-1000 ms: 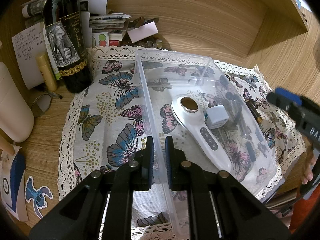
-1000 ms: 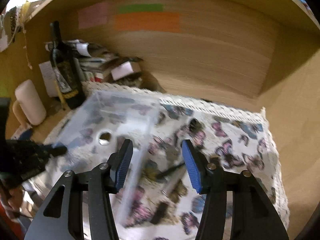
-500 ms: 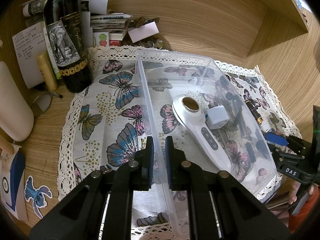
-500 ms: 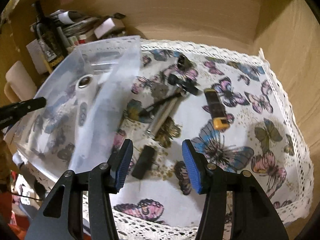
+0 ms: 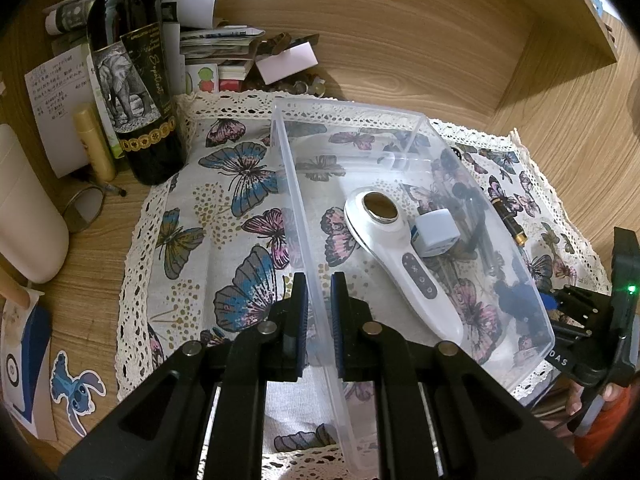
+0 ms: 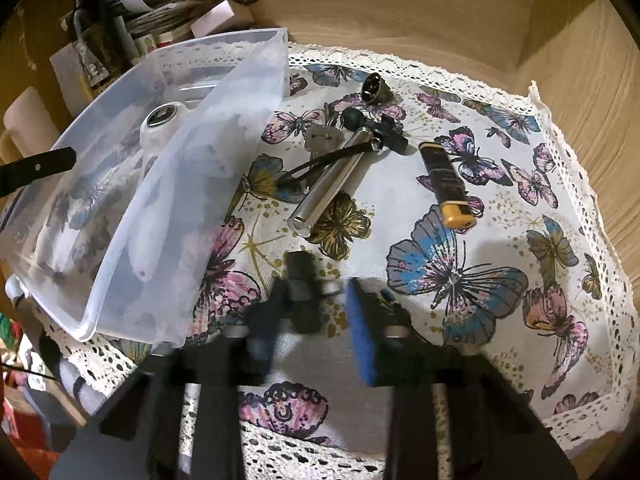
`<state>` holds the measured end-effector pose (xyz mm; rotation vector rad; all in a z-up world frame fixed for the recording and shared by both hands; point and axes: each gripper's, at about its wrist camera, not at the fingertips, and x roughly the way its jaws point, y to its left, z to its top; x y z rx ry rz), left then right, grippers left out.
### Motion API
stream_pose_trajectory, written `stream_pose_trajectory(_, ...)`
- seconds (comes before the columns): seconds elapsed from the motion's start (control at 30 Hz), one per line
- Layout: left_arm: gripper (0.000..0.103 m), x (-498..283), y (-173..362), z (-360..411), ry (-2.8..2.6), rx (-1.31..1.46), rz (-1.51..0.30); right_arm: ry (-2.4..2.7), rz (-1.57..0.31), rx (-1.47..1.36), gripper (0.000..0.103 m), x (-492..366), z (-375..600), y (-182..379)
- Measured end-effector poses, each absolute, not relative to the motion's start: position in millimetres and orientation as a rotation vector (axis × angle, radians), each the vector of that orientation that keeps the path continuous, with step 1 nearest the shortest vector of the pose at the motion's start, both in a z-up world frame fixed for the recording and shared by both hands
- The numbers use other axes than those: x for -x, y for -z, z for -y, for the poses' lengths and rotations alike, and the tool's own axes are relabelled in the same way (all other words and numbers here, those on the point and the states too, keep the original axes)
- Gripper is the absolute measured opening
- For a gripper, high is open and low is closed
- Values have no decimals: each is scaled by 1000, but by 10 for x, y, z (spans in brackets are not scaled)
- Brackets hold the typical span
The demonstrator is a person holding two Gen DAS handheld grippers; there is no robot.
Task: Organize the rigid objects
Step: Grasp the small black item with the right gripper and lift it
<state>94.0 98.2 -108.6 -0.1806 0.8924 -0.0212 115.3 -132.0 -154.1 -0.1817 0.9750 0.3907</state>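
Note:
A clear plastic bin (image 5: 420, 128) stands on the butterfly cloth (image 5: 240, 184). It holds a white handheld device (image 5: 400, 256) and a white cube (image 5: 436, 232). My left gripper (image 5: 319, 312) is shut on the bin's near wall. Right of the bin (image 6: 256, 40) the cloth carries a silver cylinder (image 6: 332, 184), a black and yellow lighter (image 6: 448, 184), keys (image 6: 324, 136) and a round black piece (image 6: 376, 88). My right gripper (image 6: 316, 288) is low over the cloth, its jaws closing around a small black block (image 6: 302, 280). The blue pad is still apart from the block.
A dark wine bottle (image 5: 132, 80), a gold tube (image 5: 94, 144), papers and a cream cylinder (image 5: 24, 216) crowd the back left of the wooden desk. Wooden walls rise behind and to the right. A person's fingers (image 5: 600, 396) show at the far right.
My right gripper came down to the cloth beside the bin and its jaws narrowed around the small black block. The left gripper and the bin stayed put.

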Motion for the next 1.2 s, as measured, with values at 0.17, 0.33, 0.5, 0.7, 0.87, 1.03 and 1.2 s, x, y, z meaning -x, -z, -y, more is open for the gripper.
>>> stream_pose_trajectory(0.17, 11, -940, 1086, -979, 21, 181, -893, -372, -947, 188, 24, -1150, 1334, 1481)
stream_pose_trajectory(0.33, 11, -939, 1086, -979, 22, 182, -893, -362, -876, 174, 24, -1154, 1319, 1265)
stream_pose_trajectory(0.5, 11, -938, 1087, -980, 21, 182, -893, -366, -791, 173, 24, -1191, 1265, 989)
stream_pose_trajectory(0.7, 11, -938, 1087, -982, 21, 180, -893, -402, -704, 148, 24, -1186, 1130, 715)
stream_pose_trajectory(0.87, 11, -937, 1087, -983, 22, 180, -892, -459, -645, 149, 24, -1186, 957, 542)
stream_pose_trajectory(1.03, 11, -937, 1087, -980, 22, 181, -892, -503, -631, 187, 24, -1197, 726, 518)
stream_pose_trajectory(1.2, 11, -935, 1093, -987, 23, 178, -892, -528, -670, 227, 24, -1292, 508, 638)
